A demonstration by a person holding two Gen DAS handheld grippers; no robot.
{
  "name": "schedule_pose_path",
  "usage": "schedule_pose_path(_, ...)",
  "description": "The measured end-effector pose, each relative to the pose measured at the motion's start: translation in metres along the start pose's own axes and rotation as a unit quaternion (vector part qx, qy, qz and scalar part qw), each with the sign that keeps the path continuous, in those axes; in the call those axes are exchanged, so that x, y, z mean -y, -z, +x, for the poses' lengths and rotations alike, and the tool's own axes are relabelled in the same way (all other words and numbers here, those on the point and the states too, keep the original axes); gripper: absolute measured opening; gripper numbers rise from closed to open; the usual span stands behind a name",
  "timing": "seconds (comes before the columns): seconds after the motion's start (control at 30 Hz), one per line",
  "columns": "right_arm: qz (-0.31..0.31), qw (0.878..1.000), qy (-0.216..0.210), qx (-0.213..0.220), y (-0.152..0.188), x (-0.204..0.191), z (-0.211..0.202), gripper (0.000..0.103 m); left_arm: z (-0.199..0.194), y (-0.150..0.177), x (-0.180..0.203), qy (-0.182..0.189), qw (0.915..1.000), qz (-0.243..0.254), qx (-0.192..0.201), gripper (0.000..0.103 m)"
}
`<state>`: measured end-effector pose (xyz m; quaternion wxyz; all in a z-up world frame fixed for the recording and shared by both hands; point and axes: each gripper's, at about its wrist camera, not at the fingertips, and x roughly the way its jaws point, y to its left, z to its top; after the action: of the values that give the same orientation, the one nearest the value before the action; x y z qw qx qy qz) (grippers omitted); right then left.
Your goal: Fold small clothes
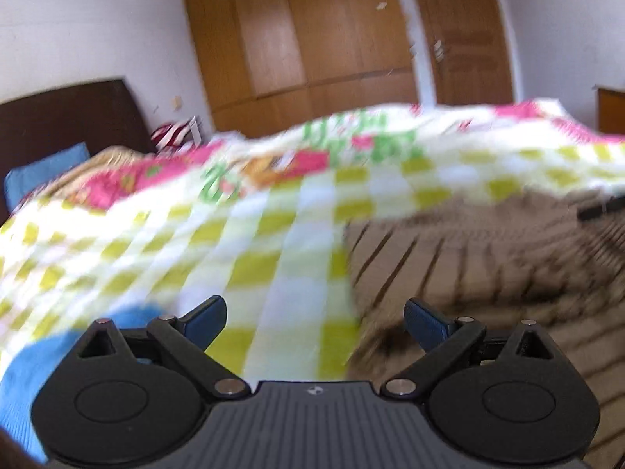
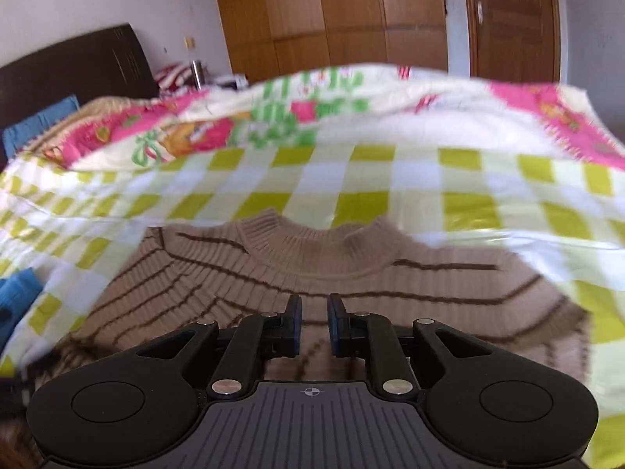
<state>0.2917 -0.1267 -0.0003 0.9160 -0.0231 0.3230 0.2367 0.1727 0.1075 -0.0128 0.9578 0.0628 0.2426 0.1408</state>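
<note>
Sweater, tan knit with thin brown stripes, spread flat on the checked quilt of the bed, collar pointing toward the wardrobe. Looks unfolded, or only barely started; sleeves not clearly visible, so cannot tell whether tucked under or lying off to the sides.

Right tool low over the chest area just below the collar, fingers narrowed to a slim gap with nothing pinched between. Left tool spread wide and empty, above the quilt just beside the sweater's left edge, which shows in the left wrist view as striped knit on the right side. Heavy blur in that view, so exact contact with the cloth impossible to judge.

Blue cloth near the left side of the quilt, close to the left tool. Dark headboard and a blue pillow farther back.

Likely trouble from here: pinching sweater and quilt together, since both lie soft and loose, dragging the quilt up with the fold. Grabbing only one knit layer, leaving the back panel behind and the fold crooked. Uneven grips on the two sides, skewing the hem line. Snagging the nearby blue cloth by mistake with the wide left tool.
</note>
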Motion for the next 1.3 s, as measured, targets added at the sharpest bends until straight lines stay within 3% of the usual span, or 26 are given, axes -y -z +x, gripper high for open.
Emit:
schedule_pose_path(0.13,0.010,1.000,0.013,0.005,0.024,0.019,-0.027,0.019,0.025,-0.017,0.033,0.028,0.9983,0.051,0.008,0.103)
schedule_pose_path(0.23,0.039,0.997,0.059,0.006,0.028,0.049,-0.032,0.019,0.068,-0.007,0.046,0.020,0.9954,0.076,-0.055,0.103)
schedule_pose_path(0.33,0.070,0.992,0.099,-0.016,0.032,0.079,-0.020,0.020,0.079,0.003,0.032,0.013,0.9957,0.050,-0.076,0.103)
schedule_pose_path(0.5,0.069,0.995,0.068,0.014,0.031,0.080,-0.038,0.023,0.071,0.005,0.015,0.005,0.9955,0.020,-0.093,0.103)
schedule_pose_path(0.63,0.066,0.995,0.073,0.031,0.035,0.081,-0.049,0.024,0.052,-0.005,0.023,-0.001,0.9976,0.040,-0.057,0.103)
schedule_pose_path(0.7,0.047,0.995,0.074,0.043,0.035,0.079,-0.053,0.024,0.046,-0.012,0.028,0.015,0.9982,0.038,-0.044,0.103)
schedule_pose_path(0.87,0.076,0.995,0.066,-0.005,0.045,0.091,-0.027,0.024,0.057,-0.003,0.061,0.013,0.9917,0.116,-0.055,0.103)
schedule_pose_path(1.13,0.070,0.996,0.061,0.018,0.043,0.084,-0.057,0.025,0.039,-0.009,0.049,0.026,0.9945,0.093,-0.041,0.103)
schedule_pose_path(1.3,0.087,0.995,0.039,0.016,0.045,0.080,-0.058,0.033,0.009,-0.022,0.073,0.076,0.9910,0.109,0.011,0.103)
